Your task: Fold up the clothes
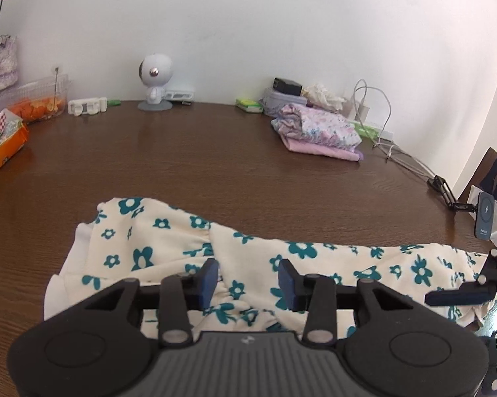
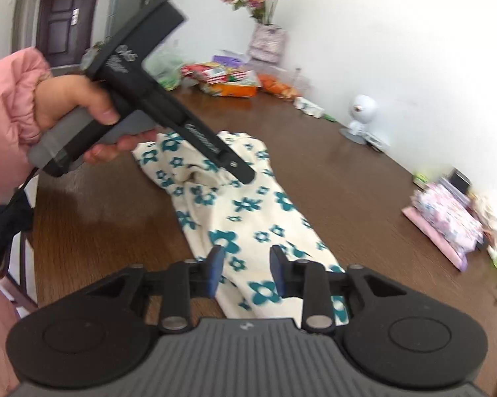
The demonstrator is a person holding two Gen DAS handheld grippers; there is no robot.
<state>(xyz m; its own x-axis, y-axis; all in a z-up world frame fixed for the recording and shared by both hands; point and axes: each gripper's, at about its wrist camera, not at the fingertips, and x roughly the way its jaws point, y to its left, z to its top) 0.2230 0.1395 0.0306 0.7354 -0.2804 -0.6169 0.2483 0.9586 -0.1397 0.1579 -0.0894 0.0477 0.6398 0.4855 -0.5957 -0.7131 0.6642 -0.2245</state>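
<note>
Floral garment (image 1: pixel 248 258) laid lengthwise on table (image 1: pixel 215 165) | left tool (image 1: pixel 248 279), right tool (image 2: pixel 245 269): parted, nothing held | fold stage undetermined

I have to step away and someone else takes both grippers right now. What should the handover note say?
Left gripper: open, holding nothing, over the waistband end of the cream floral garment.
Right gripper: open, holding nothing, over the garment's other end.
The garment lies stretched out lengthwise and rumpled on the brown table; it looks not yet fully folded.
Done: a folded purple floral stack sits at the far right by the wall.
Left: fold the floral garment, probably end to end, then set it with the stack.
</note>
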